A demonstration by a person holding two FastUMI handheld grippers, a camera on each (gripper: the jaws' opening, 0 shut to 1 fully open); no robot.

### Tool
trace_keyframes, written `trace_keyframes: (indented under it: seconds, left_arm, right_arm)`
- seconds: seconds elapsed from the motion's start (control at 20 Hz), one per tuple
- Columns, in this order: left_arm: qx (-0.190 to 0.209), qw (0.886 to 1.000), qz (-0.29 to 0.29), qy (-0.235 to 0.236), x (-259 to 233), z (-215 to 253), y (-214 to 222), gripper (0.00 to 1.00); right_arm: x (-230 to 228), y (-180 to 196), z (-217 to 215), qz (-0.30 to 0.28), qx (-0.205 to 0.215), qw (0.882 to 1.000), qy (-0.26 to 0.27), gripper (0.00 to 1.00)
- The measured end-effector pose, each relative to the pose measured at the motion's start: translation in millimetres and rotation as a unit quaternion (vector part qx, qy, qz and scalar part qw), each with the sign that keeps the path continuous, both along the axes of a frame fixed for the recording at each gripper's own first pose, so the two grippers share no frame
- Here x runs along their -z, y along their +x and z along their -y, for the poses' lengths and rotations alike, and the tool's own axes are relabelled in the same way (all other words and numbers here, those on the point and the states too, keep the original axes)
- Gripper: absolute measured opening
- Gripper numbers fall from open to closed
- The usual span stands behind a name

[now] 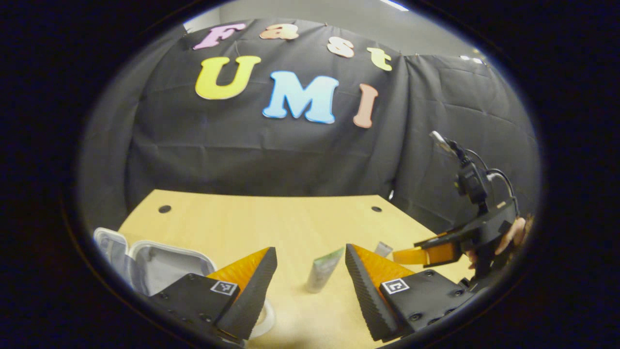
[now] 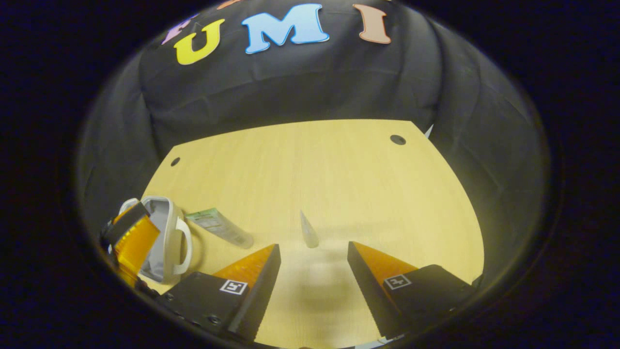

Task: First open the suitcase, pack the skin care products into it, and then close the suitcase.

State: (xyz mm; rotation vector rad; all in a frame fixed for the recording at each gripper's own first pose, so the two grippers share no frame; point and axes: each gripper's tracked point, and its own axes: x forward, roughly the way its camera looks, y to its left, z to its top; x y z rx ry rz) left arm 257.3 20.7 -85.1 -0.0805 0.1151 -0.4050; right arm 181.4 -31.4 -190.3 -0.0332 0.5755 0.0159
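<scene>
Left gripper (image 1: pixel 310 276) is hovering over the desk (image 1: pixel 252 218) with its fingers spread wide and nothing between them. Looking past the gap in the left gripper view, a green-and-white skincare tube (image 1: pixel 323 269) lies flat on the wood. A smaller grey tube (image 1: pixel 382 249) peeks out just beyond the tip of one finger. The little white suitcase (image 1: pixel 160 264) sits open near the desk's left edge, pale lining showing, right beside the other finger.

Right gripper (image 2: pixel 314 271) is also splayed open and empty. In the right gripper view the small grey tube (image 2: pixel 308 231) lies on the desk just ahead of its fingertips, not touching them. The green tube (image 2: pixel 220 228) is off toward the suitcase (image 2: pixel 169 237), whose handle faces it. In the left gripper view you can also spot the right gripper (image 1: pixel 426 254) off toward the desk's right edge, a hand (image 1: pixel 511 235) wrapped around it.
</scene>
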Motion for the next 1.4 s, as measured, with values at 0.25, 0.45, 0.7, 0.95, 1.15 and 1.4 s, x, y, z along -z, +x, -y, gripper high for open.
trace_keyframes:
  seconds: [0.25, 0.45, 0.7, 0.95, 1.15, 1.4]
  left_arm:
    - [-0.008, 0.997, -0.067, 0.032, 53.9, 8.9, 28.7, 0.93]
    - [0.005, 0.996, -0.085, 0.040, 72.1, 15.7, 60.4, 0.93]
    - [0.030, 0.994, -0.083, 0.061, 77.6, 40.3, 86.7, 0.93]
    - [0.026, 0.990, -0.112, 0.077, 103.7, 42.1, 104.2, 0.53]
    - [0.020, 0.989, -0.110, 0.098, 101.7, 37.4, 106.9, 0.44]
    - [0.004, 0.990, -0.113, 0.085, 102.8, 35.0, 107.0, 0.45]
  right_arm:
    - [22.3, 22.9, -3.4, -0.038, -0.016, 0.999, -0.009, 0.85]
    - [36.2, 32.2, -2.6, -0.062, -0.023, 0.998, -0.013, 0.84]
    - [50.6, 44.5, -1.4, -0.086, -0.031, 0.996, -0.013, 0.82]
    - [68.3, 61.5, 1.0, -0.105, -0.033, 0.994, -0.021, 0.81]
    - [76.1, 74.3, -6.0, -0.111, -0.035, 0.993, -0.001, 0.72]
    - [92.3, 82.4, -8.5, -0.141, -0.034, 0.989, 0.032, 0.31]
